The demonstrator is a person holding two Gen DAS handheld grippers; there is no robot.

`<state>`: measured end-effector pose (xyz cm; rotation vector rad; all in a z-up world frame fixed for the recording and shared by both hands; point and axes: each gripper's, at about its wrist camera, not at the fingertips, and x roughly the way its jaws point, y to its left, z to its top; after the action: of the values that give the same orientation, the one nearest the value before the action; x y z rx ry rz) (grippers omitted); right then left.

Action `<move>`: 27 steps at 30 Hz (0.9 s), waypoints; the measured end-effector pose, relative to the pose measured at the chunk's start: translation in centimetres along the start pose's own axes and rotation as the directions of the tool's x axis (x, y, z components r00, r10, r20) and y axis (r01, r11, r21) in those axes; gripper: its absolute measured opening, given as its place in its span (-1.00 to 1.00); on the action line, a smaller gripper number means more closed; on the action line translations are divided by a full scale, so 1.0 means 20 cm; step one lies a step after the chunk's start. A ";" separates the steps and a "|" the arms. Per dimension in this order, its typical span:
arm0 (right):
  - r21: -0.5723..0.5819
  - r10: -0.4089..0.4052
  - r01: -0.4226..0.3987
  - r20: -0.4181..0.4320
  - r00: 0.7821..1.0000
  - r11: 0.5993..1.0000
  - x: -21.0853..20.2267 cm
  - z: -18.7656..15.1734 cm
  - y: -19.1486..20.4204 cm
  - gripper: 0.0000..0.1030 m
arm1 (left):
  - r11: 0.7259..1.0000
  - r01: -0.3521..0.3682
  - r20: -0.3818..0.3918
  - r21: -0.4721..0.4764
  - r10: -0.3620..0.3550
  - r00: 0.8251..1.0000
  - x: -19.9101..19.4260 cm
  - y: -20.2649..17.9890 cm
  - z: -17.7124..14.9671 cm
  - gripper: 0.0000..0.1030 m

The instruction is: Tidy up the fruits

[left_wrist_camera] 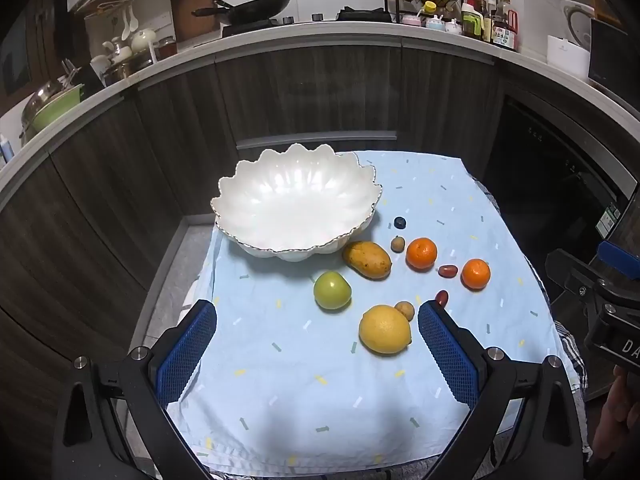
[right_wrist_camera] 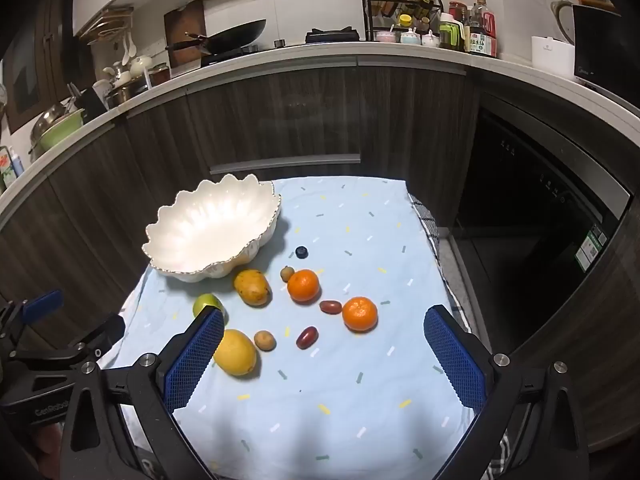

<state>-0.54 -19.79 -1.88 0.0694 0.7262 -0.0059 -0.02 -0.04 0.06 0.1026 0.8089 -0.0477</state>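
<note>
A white scalloped bowl (left_wrist_camera: pixel 294 178) (right_wrist_camera: pixel 188 256) stands empty at the back left of a light blue cloth (left_wrist_camera: pixel 304 392) (right_wrist_camera: pixel 344 400). Loose fruit lies to its right and in front: a mango (left_wrist_camera: pixel 367 259) (right_wrist_camera: pixel 252 287), a green apple (left_wrist_camera: pixel 332 290) (right_wrist_camera: pixel 206 304), a lemon (left_wrist_camera: pixel 385 329) (right_wrist_camera: pixel 236 352), two mandarins (left_wrist_camera: pixel 421 253) (right_wrist_camera: pixel 359 313), small red and brown fruits (right_wrist_camera: pixel 307 337) and a blueberry (left_wrist_camera: pixel 399 222) (right_wrist_camera: pixel 301 252). My left gripper (left_wrist_camera: pixel 318 312) hangs open above the cloth, nothing between its pads. My right gripper (right_wrist_camera: pixel 324 318) is open too, over the fruits.
Dark cabinets and a curved kitchen counter (left_wrist_camera: pixel 280 40) with a wok, bottles and dishes stand behind the table. A dark oven front (right_wrist_camera: pixel 540 220) is to the right. A checked towel (right_wrist_camera: pixel 426 216) shows under the cloth's right edge.
</note>
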 end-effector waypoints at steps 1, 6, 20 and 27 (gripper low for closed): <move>0.001 0.002 -0.002 0.005 1.000 1.000 0.00 0.00 0.00 0.97 | 1.000 -0.001 0.003 0.001 0.001 1.000 0.00 0.00 0.00 0.99; 0.005 0.012 -0.013 0.010 1.000 1.000 0.00 0.00 0.00 0.97 | 1.000 0.004 0.005 -0.002 -0.004 1.000 -0.01 0.01 0.00 0.99; 0.010 0.033 -0.033 0.025 0.999 0.999 -0.01 0.00 -0.01 0.97 | 1.000 -0.023 0.027 -0.009 0.023 0.999 -0.05 -0.01 0.01 0.99; 0.004 0.038 -0.038 0.028 0.999 0.999 -0.02 0.01 0.00 0.97 | 1.000 -0.027 0.033 -0.014 0.027 0.999 -0.06 -0.01 0.01 0.99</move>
<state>-0.70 -19.73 -1.45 0.0874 0.6969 0.0275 -0.75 -0.17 1.05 0.0996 0.7742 -0.0182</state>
